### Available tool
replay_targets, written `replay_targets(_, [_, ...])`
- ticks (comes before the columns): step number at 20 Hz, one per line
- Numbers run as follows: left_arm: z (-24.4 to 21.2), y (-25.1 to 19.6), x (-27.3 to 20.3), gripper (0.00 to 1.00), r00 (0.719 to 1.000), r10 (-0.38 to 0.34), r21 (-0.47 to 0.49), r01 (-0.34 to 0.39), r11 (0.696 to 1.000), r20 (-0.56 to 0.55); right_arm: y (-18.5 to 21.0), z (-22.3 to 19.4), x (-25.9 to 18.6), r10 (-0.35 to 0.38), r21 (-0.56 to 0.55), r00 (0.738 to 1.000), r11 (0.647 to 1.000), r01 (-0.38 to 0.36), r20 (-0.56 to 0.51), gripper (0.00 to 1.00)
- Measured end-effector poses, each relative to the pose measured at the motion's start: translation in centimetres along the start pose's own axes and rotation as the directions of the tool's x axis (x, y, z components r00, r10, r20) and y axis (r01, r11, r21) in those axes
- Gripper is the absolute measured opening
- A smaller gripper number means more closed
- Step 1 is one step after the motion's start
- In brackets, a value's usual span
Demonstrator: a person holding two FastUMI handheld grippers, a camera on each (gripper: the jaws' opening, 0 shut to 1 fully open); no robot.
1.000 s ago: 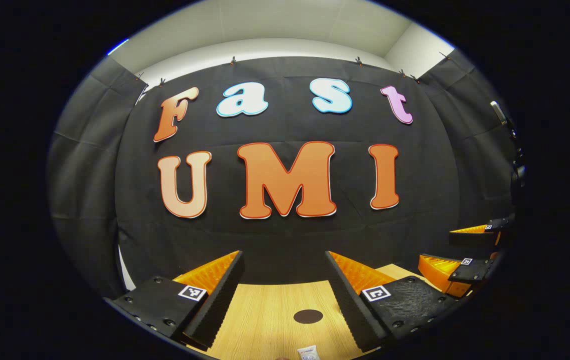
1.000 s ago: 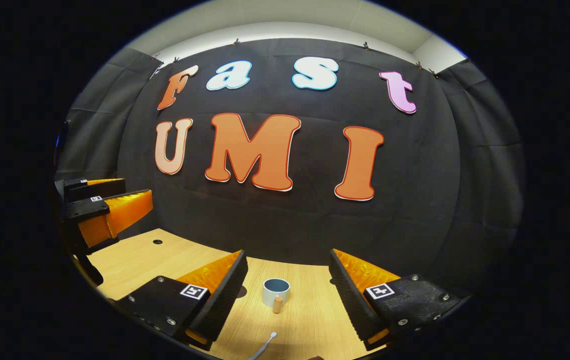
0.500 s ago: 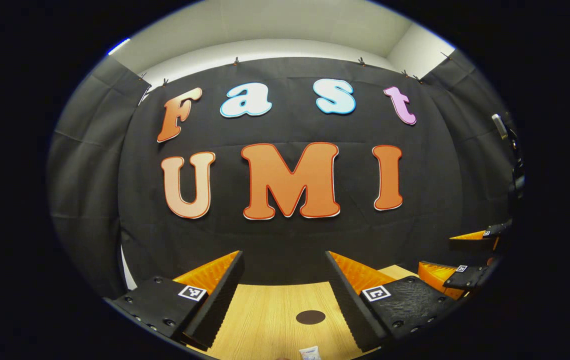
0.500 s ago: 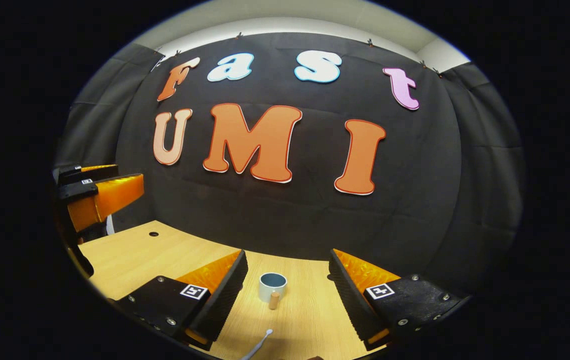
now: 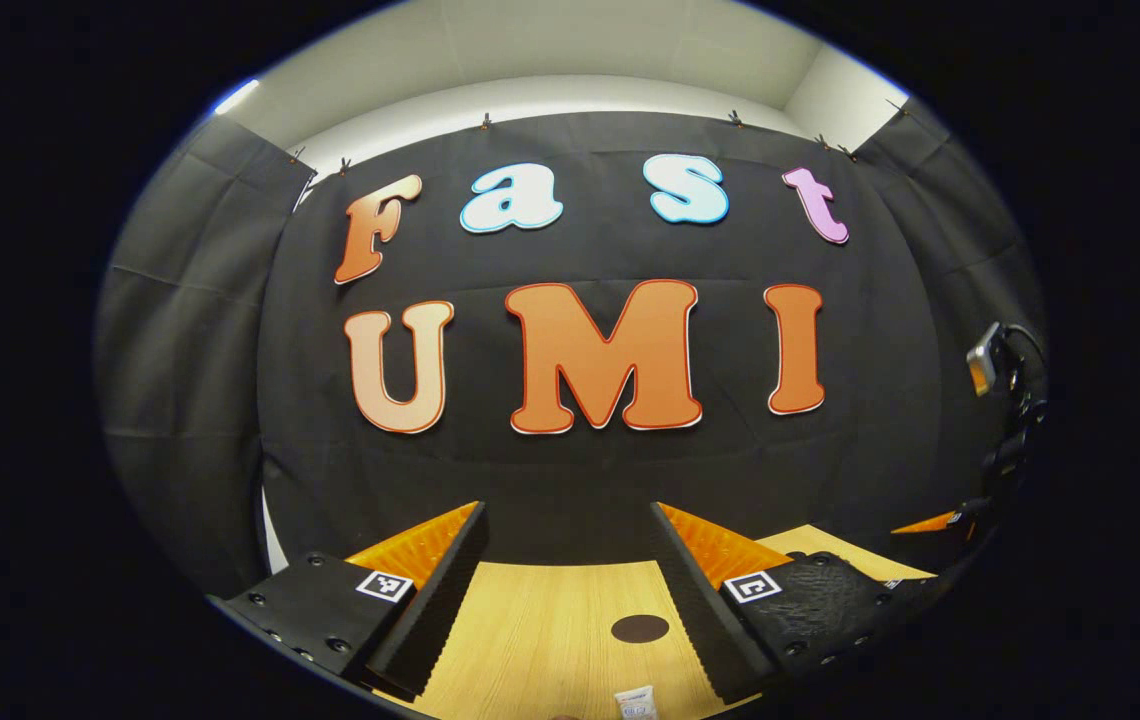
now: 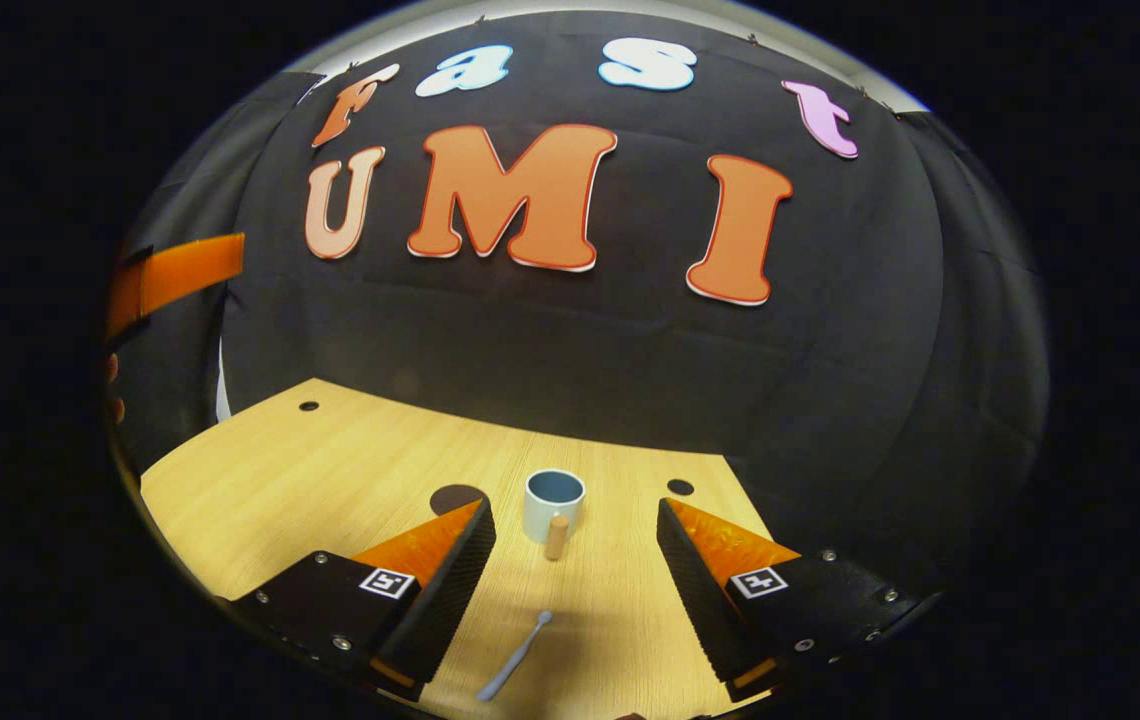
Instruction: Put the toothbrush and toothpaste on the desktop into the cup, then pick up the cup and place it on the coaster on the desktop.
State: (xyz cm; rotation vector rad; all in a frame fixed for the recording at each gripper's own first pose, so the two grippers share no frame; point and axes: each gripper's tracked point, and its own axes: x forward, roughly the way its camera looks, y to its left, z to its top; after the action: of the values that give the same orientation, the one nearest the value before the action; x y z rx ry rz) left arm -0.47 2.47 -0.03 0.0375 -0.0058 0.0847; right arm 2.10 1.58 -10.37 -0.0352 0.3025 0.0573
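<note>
In the left gripper view, the toothpaste (image 5: 635, 703) at six o'clock is cut off by the picture's lower edge, its print too small to tell. In the right gripper view, the coaster (image 6: 454, 497) is partly hidden behind a finger (image 6: 440, 580) of the right tongs (image 6: 575, 590), and the toothbrush (image 6: 515, 657) handle's end blurs out near six o'clock.

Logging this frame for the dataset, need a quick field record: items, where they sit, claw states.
cup: upright on desk, handle toward camera, nothing seen inside
toothbrush: flat on desk, nearer than cup, between right claw's fingers
toothpaste: on desk, at bottom edge of left gripper view
coaster: dark disc on desk, bare
left claw: open, holds nothing
right claw: open, holds nothing
desk: light wood
</note>
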Motion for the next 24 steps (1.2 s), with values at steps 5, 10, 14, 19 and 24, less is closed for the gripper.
replay_targets(5, [-0.5,1.4,-0.5,0.95,0.999,0.032,0.015,-0.032,0.999,-0.017,1.5,-5.1,1.7,0.040,0.046,0.982,0.998,-0.032,-0.187,0.98])
replay_targets(10, [-1.4,3.1,-1.0,0.96,0.996,0.073,0.029,-0.072,0.997,-0.041,1.9,-10.9,2.6,0.034,0.067,0.924,0.998,-0.009,-0.380,0.92])
replay_targets(14, [-2.3,4.4,-1.2,0.96,0.993,0.104,0.043,-0.102,0.994,-0.060,2.5,-15.0,2.7,0.057,0.103,0.853,0.995,-0.004,-0.519,0.82])
replay_targets(19, [-3.3,6.0,-1.4,0.96,0.986,0.142,0.059,-0.137,0.989,-0.093,3.6,-19.0,2.9,0.057,0.080,0.759,0.997,-0.006,-0.648,0.65])
replay_targets(24, [-4.5,6.8,-1.9,0.96,0.979,0.158,0.072,-0.150,0.986,-0.128,4.5,-21.5,2.4,0.073,0.094,0.678,0.996,-0.005,-0.731,0.47])
